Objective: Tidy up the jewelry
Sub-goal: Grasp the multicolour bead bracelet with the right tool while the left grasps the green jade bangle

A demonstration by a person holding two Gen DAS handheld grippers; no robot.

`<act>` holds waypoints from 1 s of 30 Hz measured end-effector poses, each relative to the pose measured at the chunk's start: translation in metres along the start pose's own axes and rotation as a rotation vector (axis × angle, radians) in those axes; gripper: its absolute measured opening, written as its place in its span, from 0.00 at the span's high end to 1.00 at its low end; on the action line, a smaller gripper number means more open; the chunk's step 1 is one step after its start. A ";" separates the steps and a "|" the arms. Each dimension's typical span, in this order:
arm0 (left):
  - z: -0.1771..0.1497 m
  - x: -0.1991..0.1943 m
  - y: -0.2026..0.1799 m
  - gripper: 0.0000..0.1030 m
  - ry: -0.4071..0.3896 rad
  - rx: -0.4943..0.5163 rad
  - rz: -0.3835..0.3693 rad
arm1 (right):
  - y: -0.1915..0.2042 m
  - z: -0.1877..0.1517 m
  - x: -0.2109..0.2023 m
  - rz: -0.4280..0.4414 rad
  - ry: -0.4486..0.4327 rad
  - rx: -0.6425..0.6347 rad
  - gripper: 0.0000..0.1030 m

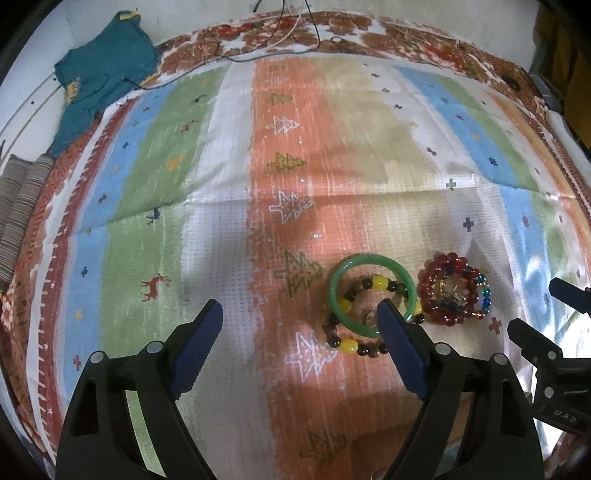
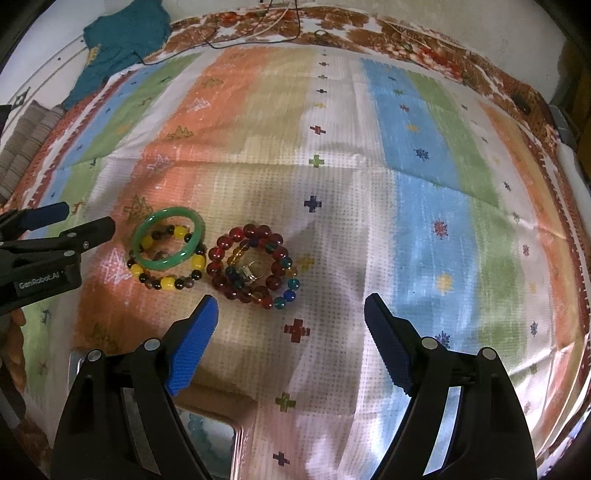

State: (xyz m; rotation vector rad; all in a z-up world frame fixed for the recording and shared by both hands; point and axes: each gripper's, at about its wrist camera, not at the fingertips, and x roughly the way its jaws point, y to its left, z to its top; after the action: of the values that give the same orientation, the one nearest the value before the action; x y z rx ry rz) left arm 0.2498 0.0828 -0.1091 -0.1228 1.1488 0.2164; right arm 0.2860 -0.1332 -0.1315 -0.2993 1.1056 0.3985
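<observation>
A green bangle (image 1: 341, 275) (image 2: 168, 212) lies on a yellow and brown bead bracelet (image 1: 349, 345) (image 2: 168, 283) on the striped cloth. Beside it on the right lies a dark red bead bracelet (image 1: 428, 288) (image 2: 221, 253) with a multicolour bead string (image 1: 485, 293) (image 2: 290, 284) and a small metal ring (image 2: 249, 272) inside. My left gripper (image 1: 301, 308) is open and empty; its right finger hides part of the bangle. It shows at the left edge of the right wrist view (image 2: 88, 219). My right gripper (image 2: 290, 304) is open and empty, just in front of the red bracelet.
A striped patterned cloth (image 1: 280, 155) (image 2: 413, 192) covers the table. A teal knitted cloth (image 1: 99, 74) (image 2: 122, 40) and thin cables (image 1: 295, 33) lie at the back. An open box with a mirror (image 2: 218, 435) sits below the right gripper.
</observation>
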 end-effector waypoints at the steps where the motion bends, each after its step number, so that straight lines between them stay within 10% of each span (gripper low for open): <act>1: 0.001 0.003 0.000 0.20 0.006 -0.001 -0.002 | 0.000 0.000 0.001 -0.003 0.001 0.000 0.21; 15: 0.013 0.031 -0.008 0.36 0.018 0.040 0.004 | -0.001 0.012 0.030 -0.017 0.050 -0.006 0.21; 30: 0.013 0.060 -0.004 0.46 0.070 0.054 -0.010 | -0.006 0.018 0.051 0.018 0.093 -0.001 0.55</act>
State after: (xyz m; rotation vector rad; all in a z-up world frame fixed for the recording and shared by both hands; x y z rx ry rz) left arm 0.2860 0.0877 -0.1587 -0.0894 1.2220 0.1729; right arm 0.3233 -0.1227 -0.1700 -0.3113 1.1999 0.4044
